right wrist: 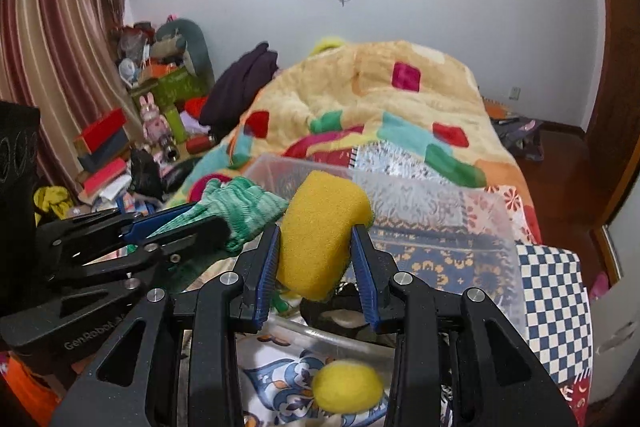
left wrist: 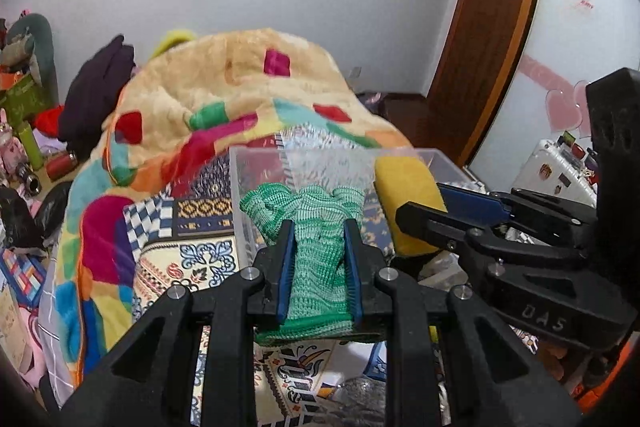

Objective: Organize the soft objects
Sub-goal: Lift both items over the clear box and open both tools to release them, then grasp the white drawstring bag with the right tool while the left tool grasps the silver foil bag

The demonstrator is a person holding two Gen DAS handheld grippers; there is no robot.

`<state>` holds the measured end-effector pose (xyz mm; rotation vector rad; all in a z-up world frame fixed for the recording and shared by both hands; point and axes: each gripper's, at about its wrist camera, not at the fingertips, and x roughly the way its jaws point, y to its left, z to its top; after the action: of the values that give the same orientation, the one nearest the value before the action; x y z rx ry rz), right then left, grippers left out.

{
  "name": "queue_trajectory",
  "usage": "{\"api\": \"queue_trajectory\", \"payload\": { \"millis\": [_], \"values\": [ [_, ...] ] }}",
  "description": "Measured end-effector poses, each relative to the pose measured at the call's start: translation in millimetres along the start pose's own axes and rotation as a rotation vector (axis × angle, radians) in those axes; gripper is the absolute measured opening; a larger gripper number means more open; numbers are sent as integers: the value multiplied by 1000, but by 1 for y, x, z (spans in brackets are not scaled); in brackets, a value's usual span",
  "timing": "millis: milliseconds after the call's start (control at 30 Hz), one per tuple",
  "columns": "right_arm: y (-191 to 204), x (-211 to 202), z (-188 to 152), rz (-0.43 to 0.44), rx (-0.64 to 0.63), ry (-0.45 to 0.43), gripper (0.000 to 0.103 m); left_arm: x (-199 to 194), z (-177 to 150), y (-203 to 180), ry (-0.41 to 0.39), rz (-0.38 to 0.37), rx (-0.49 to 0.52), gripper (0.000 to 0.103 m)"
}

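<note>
My left gripper (left wrist: 319, 227) is shut on a green knitted glove (left wrist: 316, 251) and holds it in the air above the near edge of a clear plastic bin (left wrist: 260, 163). My right gripper (right wrist: 318, 233) is shut on a yellow sponge (right wrist: 320, 227) and holds it just right of the glove, over the same bin (right wrist: 460, 211). The glove also shows at the left of the right wrist view (right wrist: 240, 207), and the sponge shows at the right of the left wrist view (left wrist: 408, 195). A yellow fuzzy ball (right wrist: 347, 387) lies on the bed below my right gripper.
The bin stands on a patterned patchwork bedspread (left wrist: 200, 227). A rumpled, multicoloured plush blanket (left wrist: 224, 91) is heaped behind it. Dark clothes (left wrist: 96, 91) and cluttered boxes (right wrist: 104, 143) lie at the left. A wooden door (left wrist: 488, 27) is at the right.
</note>
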<state>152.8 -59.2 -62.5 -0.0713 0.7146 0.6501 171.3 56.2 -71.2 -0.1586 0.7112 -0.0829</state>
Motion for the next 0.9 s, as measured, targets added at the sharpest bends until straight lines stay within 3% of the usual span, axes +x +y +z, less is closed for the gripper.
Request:
{"api": "queue_trajectory", "payload": {
  "millis": [433,533,600,733,833,900],
  "values": [
    [-8,18,-4,-18,-9,96,38,13,3,2,53,-22,-14,30],
    [-10,15,-3,-15,-7,101,50,8,3,6,51,-40,-35,35],
    [-10,7,-3,-14,3,79,64,3,4,9,39,-65,-58,41],
    [-8,-10,0,-22,0,25,69,-16,7,7,-11,-73,-61,50],
    [-2,-26,1,-45,-31,-15,70,-34,8,0,-53,-50,-25,55],
    [4,-40,0,-62,-57,-49,75,-49,7,-6,-90,-28,0,61]
  ]
}}
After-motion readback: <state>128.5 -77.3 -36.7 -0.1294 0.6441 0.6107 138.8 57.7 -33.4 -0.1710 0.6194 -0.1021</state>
